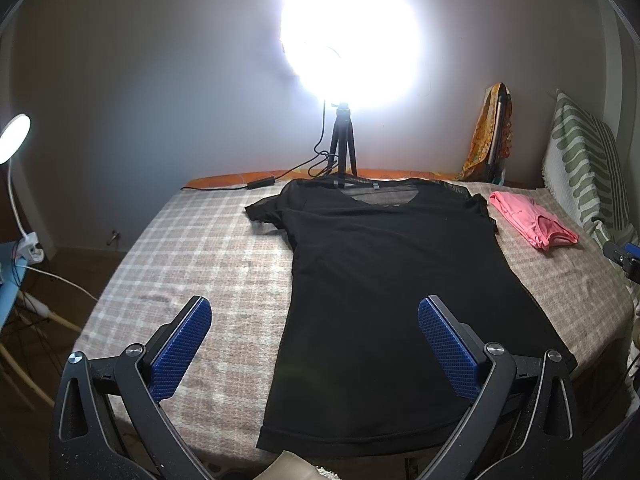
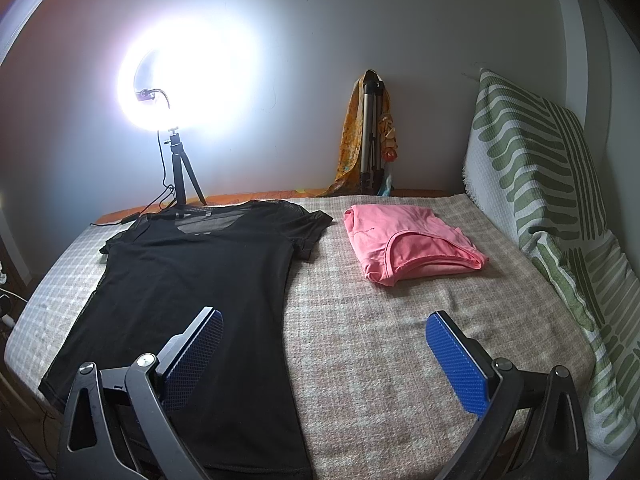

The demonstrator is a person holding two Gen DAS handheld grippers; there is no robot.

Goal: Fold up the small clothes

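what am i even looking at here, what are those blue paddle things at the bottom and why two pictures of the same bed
Each picture comes from a small fisheye camera mounted on a hand-held tool with two jaws; a person holds one tool in each hand. The blue paddles are the padded insides of those jaws. One picture looks along the left gripper, the other along the right gripper, so you see the same bed from two slightly different spots. Both sets of jaws are spread wide and hold nothing.

On the checked blanket lies a black t-shirt, spread flat and not yet folded. Beside it sits a pink garment, already folded. At the back stand a bright ring light on a small tripod and a green patterned cushion against the wall.
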